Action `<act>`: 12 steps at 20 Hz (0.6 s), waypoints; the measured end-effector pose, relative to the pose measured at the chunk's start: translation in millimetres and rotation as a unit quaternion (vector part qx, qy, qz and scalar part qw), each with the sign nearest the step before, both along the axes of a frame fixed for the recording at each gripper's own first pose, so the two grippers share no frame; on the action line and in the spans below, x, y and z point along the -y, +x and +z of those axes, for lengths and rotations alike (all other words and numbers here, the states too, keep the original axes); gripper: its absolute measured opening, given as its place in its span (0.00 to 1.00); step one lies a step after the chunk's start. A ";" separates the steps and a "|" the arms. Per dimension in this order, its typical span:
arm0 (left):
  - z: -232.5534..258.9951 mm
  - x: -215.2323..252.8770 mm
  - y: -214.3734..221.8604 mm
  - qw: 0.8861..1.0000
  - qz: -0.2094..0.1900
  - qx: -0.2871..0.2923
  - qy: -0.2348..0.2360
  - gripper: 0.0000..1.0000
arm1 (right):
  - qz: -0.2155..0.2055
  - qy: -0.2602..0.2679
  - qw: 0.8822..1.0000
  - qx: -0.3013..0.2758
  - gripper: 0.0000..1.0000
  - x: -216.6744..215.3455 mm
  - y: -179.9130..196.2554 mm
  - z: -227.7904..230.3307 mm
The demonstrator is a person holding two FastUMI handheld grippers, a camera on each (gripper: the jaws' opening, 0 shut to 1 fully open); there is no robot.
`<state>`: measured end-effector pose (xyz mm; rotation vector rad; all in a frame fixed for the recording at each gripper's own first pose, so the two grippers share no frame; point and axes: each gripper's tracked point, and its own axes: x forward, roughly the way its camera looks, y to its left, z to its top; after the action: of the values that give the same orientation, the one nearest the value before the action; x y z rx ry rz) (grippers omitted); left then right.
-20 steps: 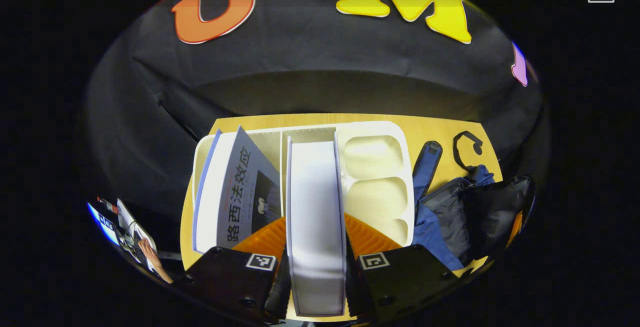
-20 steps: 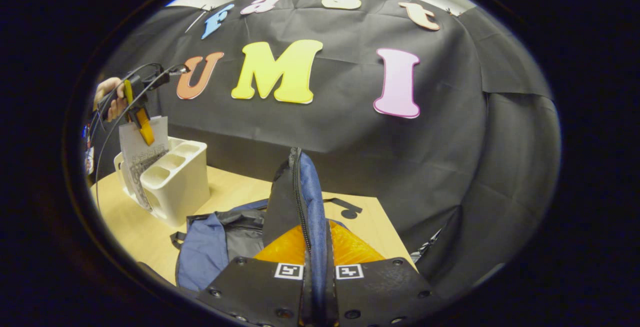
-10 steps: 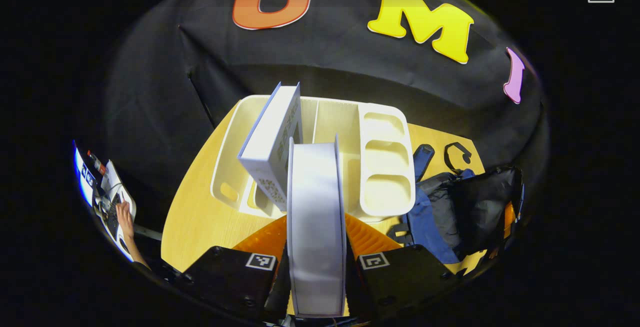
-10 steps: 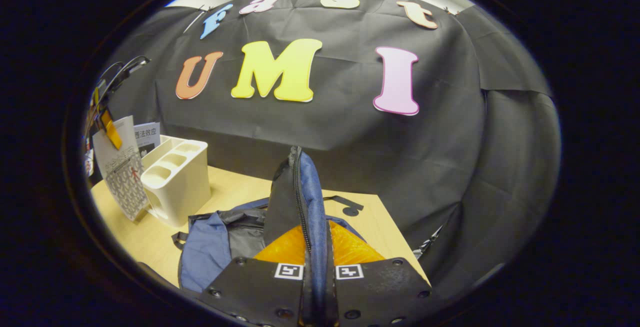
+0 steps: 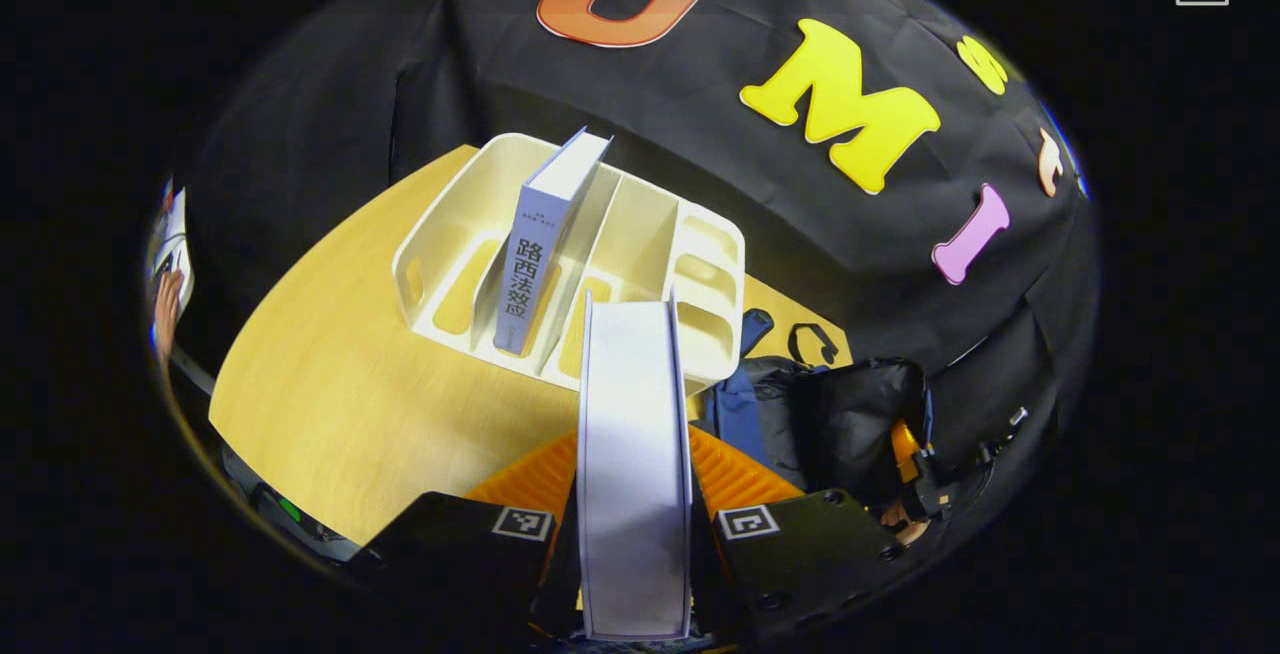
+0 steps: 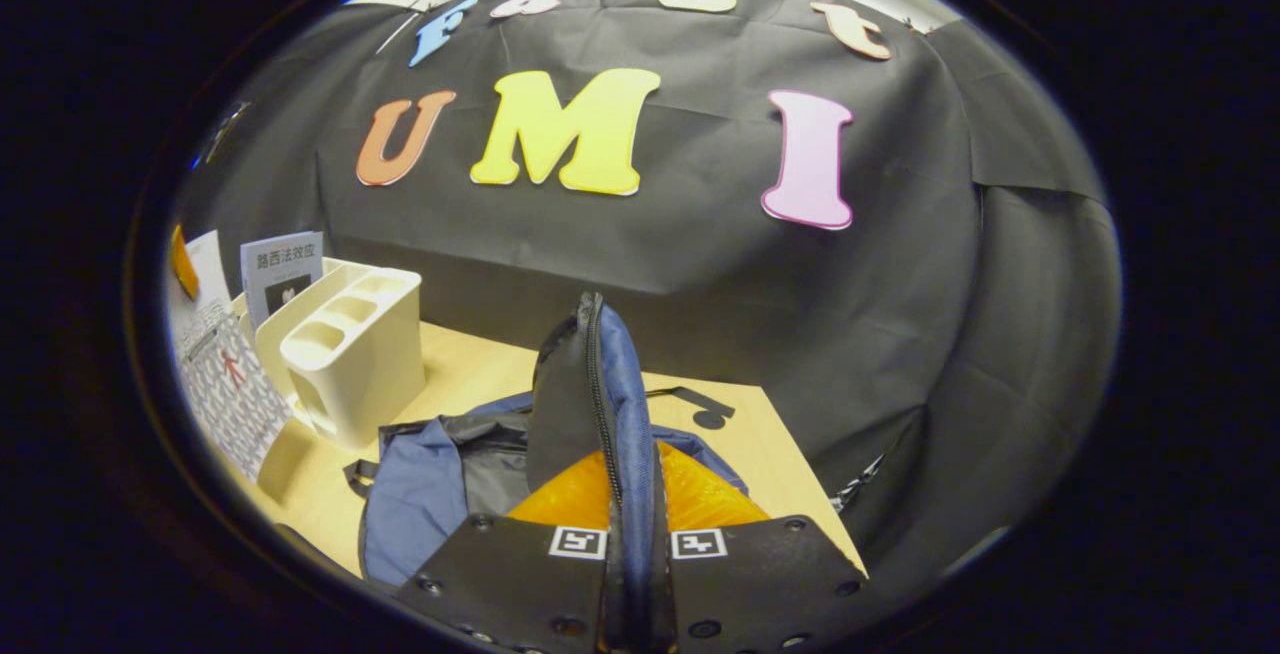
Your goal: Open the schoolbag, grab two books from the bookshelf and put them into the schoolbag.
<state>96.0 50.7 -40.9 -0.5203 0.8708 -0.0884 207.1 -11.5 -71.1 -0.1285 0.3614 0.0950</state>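
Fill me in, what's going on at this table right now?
A person works two handheld grippers. The left gripper is shut on a white book held in the air, clear of the cream bookshelf, where a second book stands in a slot. The right gripper is shut on the schoolbag flap, holding the blue schoolbag open on the wooden table. No book is in the bag that I can see.
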 end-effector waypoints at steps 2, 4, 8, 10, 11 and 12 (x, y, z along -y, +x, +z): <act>-3.1 5.2 -4.6 0.999 0.011 0.002 -0.034 0.46 | -0.002 0.003 1.000 -0.004 0.09 -0.6 0.3 -0.2; -9.4 8.0 -7.9 0.998 0.018 -0.005 -0.059 0.46 | -0.002 -0.002 1.000 -0.006 0.09 -0.5 0.4 -0.5; -19.7 17.1 -13.6 0.995 0.021 -0.023 -0.097 0.46 | 0.000 -0.013 1.000 -0.005 0.09 -1.6 0.9 2.7; -18.4 22.6 -13.8 0.992 0.025 -0.016 -0.122 0.46 | 0.000 -0.017 1.000 -0.006 0.09 -2.3 0.3 2.6; -14.5 27.5 -12.8 0.990 0.025 -0.006 -0.138 0.46 | -0.001 -0.016 1.000 -0.006 0.09 -1.9 0.2 3.4; -9.4 34.3 -12.1 0.987 0.024 0.005 -0.156 0.46 | 0.000 -0.015 1.000 -0.006 0.09 -2.5 0.6 4.4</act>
<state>83.9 16.4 -50.4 -0.8333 0.8373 -0.1850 207.6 -9.0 -66.7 -0.1575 0.3759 0.0897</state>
